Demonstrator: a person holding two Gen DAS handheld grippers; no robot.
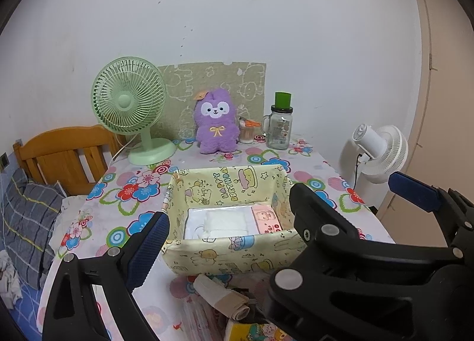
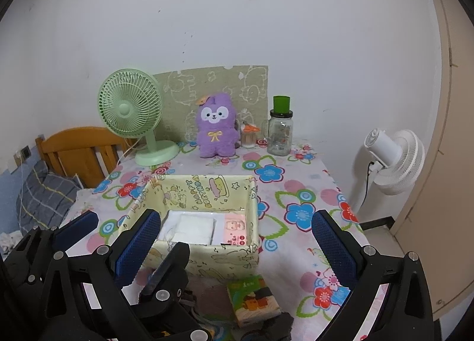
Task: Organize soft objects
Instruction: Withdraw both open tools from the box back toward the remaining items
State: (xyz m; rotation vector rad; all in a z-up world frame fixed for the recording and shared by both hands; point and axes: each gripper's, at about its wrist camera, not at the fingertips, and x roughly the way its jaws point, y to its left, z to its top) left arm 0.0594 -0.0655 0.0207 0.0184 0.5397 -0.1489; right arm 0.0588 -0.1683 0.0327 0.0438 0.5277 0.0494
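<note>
the yellow fabric box (image 1: 228, 216) reads "happy birthday" on its inner back wall; it sits mid-desk (image 1: 311, 163) on the flowered cloth, long side running left to right, open top up. white folded packs (image 1: 220, 221) and a pink pack (image 1: 265, 218) lie flat inside. rolled soft items (image 1: 220, 296) lie just in front of it. the left tool (image 1: 272, 210) and right tool (image 2: 235, 240) both hover with fingers apart, holding nothing. a purple plush (image 2: 215, 125), green fan (image 2: 130, 111) and glass jar (image 2: 280, 130) stand along the wall behind.
</note>
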